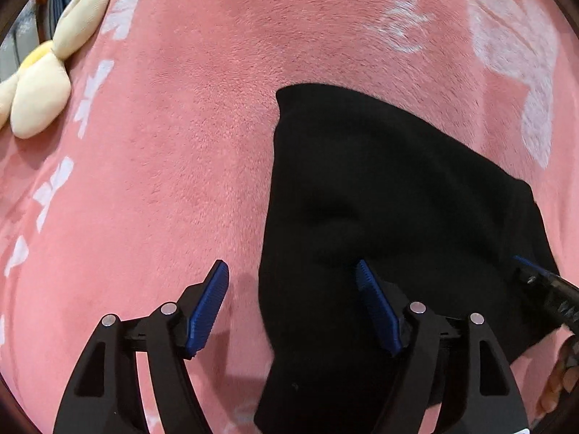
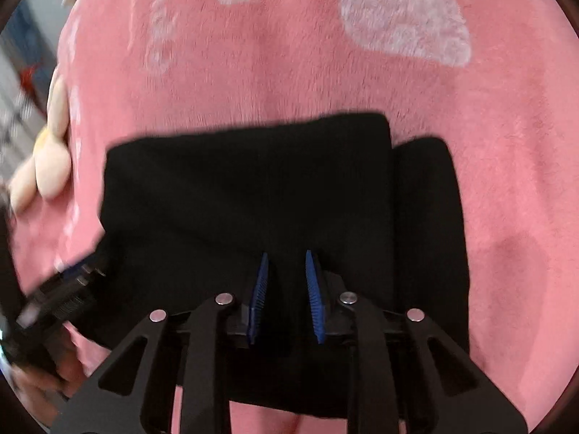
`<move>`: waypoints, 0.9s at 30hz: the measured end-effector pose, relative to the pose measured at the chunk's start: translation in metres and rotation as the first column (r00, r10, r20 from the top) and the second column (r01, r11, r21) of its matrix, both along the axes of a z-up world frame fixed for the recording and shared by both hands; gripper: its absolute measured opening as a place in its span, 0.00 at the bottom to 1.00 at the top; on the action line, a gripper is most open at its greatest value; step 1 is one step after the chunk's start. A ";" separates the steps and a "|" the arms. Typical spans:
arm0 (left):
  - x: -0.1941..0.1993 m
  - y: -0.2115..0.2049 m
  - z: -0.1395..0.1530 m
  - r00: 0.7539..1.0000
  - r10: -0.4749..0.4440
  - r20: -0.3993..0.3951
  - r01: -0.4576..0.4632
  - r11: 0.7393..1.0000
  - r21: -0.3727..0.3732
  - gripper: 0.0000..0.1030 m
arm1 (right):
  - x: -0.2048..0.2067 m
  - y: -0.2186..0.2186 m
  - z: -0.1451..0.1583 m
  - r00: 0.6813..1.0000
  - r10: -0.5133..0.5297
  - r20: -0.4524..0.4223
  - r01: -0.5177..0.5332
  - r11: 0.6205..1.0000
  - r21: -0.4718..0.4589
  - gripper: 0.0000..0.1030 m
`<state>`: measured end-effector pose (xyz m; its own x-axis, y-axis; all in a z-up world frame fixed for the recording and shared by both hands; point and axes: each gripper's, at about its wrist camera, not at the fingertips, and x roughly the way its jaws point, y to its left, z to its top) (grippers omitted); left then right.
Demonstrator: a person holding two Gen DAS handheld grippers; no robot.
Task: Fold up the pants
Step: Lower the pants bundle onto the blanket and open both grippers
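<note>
Your left gripper (image 1: 291, 282) has its jaws spread wide, gripping nothing — 1 blue pad (image 1: 208, 307) is over the pink blanket (image 1: 163, 144), the other over the left edge of the black pants (image 1: 380, 188). Your right gripper (image 2: 286, 278) has its jaws nearly closed, with only a narrow gap between the 2 pads; they sit over the pants' near edge, but you cannot tell whether any cloth is pinched. The pants lie folded into a compact block on the blanket, with a second narrower layer sticking out on the right in the right wrist view. A cream flower plush (image 1: 47, 65) rests at the blanket's far left edge, well apart from the pants.
</note>
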<state>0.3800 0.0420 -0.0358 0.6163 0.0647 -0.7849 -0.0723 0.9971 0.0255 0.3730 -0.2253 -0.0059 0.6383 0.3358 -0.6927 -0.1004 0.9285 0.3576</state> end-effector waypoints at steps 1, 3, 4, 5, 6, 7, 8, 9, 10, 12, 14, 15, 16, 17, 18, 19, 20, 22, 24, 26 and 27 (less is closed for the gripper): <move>0.009 -0.002 -0.001 1.000 -0.003 -0.004 0.003 1.000 -0.007 0.73 | -0.003 0.002 0.012 0.999 0.009 0.044 -0.009 1.000 -0.001 0.22; 0.016 0.002 -0.002 1.000 -0.009 -0.012 0.009 1.000 -0.007 0.78 | 0.007 0.003 0.015 0.997 0.005 0.077 -0.001 0.999 -0.041 0.22; 0.019 0.002 -0.004 1.000 -0.017 -0.007 0.017 1.000 -0.001 0.79 | 0.024 0.002 -0.001 1.000 -0.014 0.010 0.015 0.996 -0.093 0.23; 0.019 0.002 -0.004 1.000 -0.020 -0.002 0.020 1.000 0.003 0.79 | 0.035 0.001 -0.013 0.999 -0.017 -0.034 0.013 0.995 -0.101 0.19; 0.018 0.001 -0.002 1.000 -0.021 0.003 0.021 1.000 0.006 0.78 | 0.037 -0.003 -0.016 0.999 -0.028 -0.046 0.023 0.996 -0.088 0.17; 0.013 -0.001 0.002 1.000 -0.027 0.010 0.027 1.000 -0.001 0.78 | 0.030 -0.005 -0.006 0.998 -0.050 -0.024 0.048 0.997 -0.065 0.16; 0.008 -0.002 0.006 1.000 -0.027 0.016 0.027 1.000 -0.003 0.76 | 0.020 -0.008 0.005 0.998 -0.061 0.011 0.062 0.996 -0.061 0.18; 0.002 -0.002 0.011 0.999 -0.022 0.024 0.022 1.000 0.003 0.76 | 0.010 -0.007 0.014 0.997 -0.063 0.051 0.066 0.996 -0.060 0.20; -0.004 -0.003 0.017 0.999 -0.026 0.042 0.026 1.000 0.012 0.76 | -0.002 -0.005 0.021 0.994 -0.054 0.091 0.061 0.995 -0.077 0.20; -0.017 -0.005 0.023 0.998 -0.037 0.057 0.036 0.999 0.015 0.76 | -0.003 -0.002 0.008 0.997 -0.054 0.047 0.061 0.983 -0.172 0.21; -0.027 -0.011 0.028 0.998 -0.042 0.054 0.042 0.999 0.010 0.76 | -0.011 -0.004 -0.013 0.998 -0.060 -0.007 0.057 0.966 -0.251 0.22; -0.028 -0.014 0.030 0.998 -0.046 0.045 0.046 0.999 0.006 0.76 | -0.025 -0.007 -0.007 0.997 -0.074 0.021 0.077 0.966 -0.245 0.22; -0.029 -0.019 0.032 0.998 -0.053 0.039 0.053 0.999 0.002 0.76 | -0.036 -0.008 -0.001 0.996 -0.083 0.029 0.088 0.966 -0.242 0.23; -0.037 -0.021 0.035 0.997 -0.060 0.040 0.060 0.998 0.000 0.76 | -0.055 -0.010 0.009 0.994 -0.092 0.054 0.101 0.971 -0.218 0.25; -0.043 -0.014 0.042 0.997 -0.064 0.048 0.064 0.998 0.001 0.76 | -0.074 -0.011 0.017 0.992 -0.097 0.082 0.111 0.975 -0.191 0.25; -0.053 -0.014 0.044 0.996 -0.069 0.057 0.069 0.998 0.007 0.76 | -0.086 -0.009 0.021 0.990 -0.100 0.095 0.116 0.976 -0.183 0.36; -0.064 -0.016 0.046 0.995 -0.071 0.065 0.070 0.997 0.016 0.76 | -0.107 -0.008 0.024 0.988 -0.110 0.105 0.128 0.974 -0.189 0.52; -0.084 -0.022 0.048 0.994 -0.077 0.083 0.075 0.997 0.031 0.76 | -0.149 0.002 0.027 0.983 -0.119 0.141 0.149 0.963 -0.223 0.61; -0.106 -0.025 0.052 0.993 -0.076 0.088 0.074 0.997 0.027 0.76 | -0.174 0.011 0.021 0.983 -0.117 0.142 0.150 0.957 -0.249 0.65; -0.132 -0.028 0.053 0.993 -0.082 0.089 0.081 0.997 0.018 0.83 | -0.202 0.012 0.017 0.979 -0.138 0.150 0.175 0.947 -0.269 0.77; -0.138 -0.028 0.053 0.993 -0.079 0.091 0.077 0.997 0.020 0.85 | -0.211 0.012 0.016 0.977 -0.147 0.155 0.185 0.944 -0.275 0.79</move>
<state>0.2418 0.0138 0.0175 0.6893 0.0262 -0.7240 0.0031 0.9992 0.0391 0.1616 -0.2130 0.0101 0.7591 0.0174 -0.6507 0.0361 0.9970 0.0687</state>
